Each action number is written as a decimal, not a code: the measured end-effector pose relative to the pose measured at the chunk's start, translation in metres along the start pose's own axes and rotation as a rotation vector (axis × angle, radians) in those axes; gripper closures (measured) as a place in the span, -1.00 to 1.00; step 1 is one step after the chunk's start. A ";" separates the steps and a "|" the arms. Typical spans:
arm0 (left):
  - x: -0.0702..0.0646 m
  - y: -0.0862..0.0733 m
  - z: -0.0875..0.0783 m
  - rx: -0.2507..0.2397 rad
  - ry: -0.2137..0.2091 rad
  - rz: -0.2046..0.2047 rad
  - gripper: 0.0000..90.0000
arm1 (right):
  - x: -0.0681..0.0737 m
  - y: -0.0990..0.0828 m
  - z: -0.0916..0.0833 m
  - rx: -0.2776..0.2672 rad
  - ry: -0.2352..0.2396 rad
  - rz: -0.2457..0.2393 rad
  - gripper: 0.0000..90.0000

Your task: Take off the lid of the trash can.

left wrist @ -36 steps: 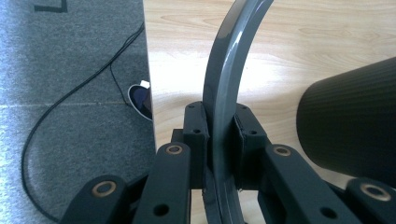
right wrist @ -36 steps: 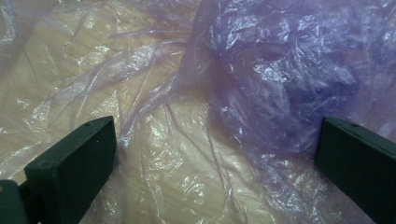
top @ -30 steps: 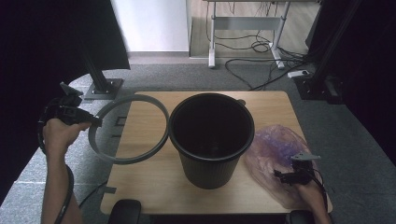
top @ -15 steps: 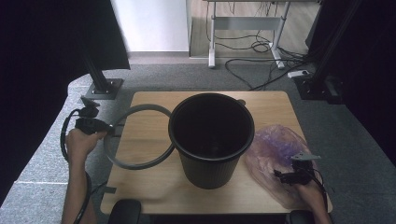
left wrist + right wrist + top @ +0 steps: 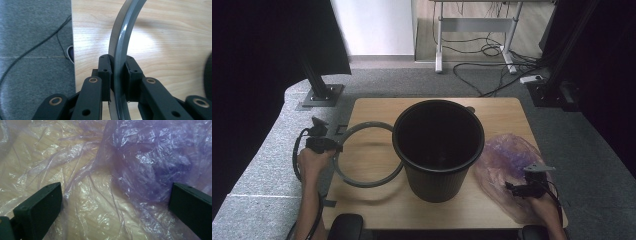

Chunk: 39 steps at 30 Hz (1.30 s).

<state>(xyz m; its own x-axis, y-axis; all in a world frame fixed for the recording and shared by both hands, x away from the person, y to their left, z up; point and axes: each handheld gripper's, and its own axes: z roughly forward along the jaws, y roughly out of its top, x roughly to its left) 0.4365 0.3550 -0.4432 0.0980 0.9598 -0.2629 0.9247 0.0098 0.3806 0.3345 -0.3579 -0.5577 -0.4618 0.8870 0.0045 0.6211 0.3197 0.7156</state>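
Grey ring [image 5: 364, 154] flat on table [image 5: 502, 112] — rim edgewise in left claw [image 5: 119, 72].

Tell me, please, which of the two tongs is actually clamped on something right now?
The left tongs: they pinch the grey ring beside the black bin. The right tongs are spread wide over the purple plastic bag, gripping nothing.
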 end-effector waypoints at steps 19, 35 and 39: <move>0.001 -0.021 0.063 0.008 0.089 0.031 0.71 | 0.000 0.000 0.000 -0.001 0.001 0.002 -1.00; -0.014 -0.044 0.076 -0.194 0.188 0.203 0.24 | 0.000 0.000 0.000 -0.001 0.001 0.002 -1.00; -0.014 -0.051 0.079 -0.246 0.178 0.229 0.06 | 0.001 0.000 0.000 0.000 0.001 0.004 -1.00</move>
<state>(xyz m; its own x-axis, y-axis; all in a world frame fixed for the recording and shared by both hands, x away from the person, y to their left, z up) 0.4174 0.3184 -0.5292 0.2063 0.9785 0.0037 0.7680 -0.1643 0.6191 0.3341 -0.3574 -0.5577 -0.4605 0.8876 0.0080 0.6227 0.3166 0.7155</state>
